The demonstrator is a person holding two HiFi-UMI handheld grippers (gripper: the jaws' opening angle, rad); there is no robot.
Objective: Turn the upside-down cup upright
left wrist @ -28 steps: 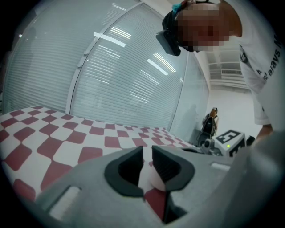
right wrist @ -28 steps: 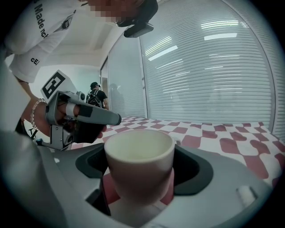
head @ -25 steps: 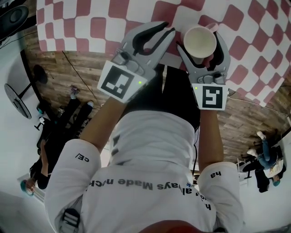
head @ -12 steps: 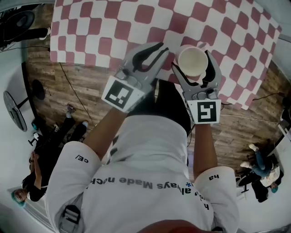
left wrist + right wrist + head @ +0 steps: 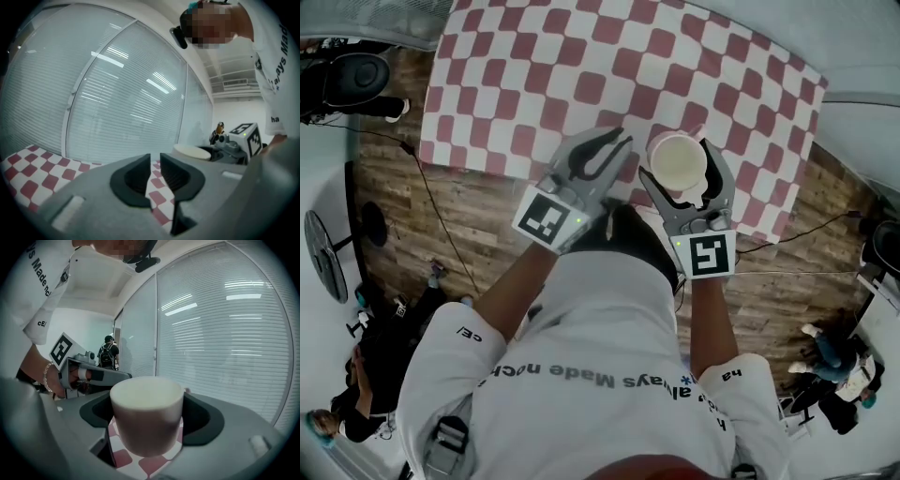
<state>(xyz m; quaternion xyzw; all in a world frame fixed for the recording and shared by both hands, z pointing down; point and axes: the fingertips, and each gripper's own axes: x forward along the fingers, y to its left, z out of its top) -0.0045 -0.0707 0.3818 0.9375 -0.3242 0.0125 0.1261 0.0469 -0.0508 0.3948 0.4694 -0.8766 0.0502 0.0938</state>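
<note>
Cream cup and both grippers have risen well clear of the red-and-white checked tablecloth; in the head view the table has shrunk away beneath them over the last second. The cup is therefore in the air, not standing on anything. Its wider end faces up and the head view seems to look into its hollow, so I judge the flip done and only the set-down left. My right gripper has its jaws spread wide, and they haven't shifted. The dark pads press on either side of the cup's wall, with a pinkish handle just showing on the far side. My left gripper is clenched to a thin slit and holds nothing.
</note>
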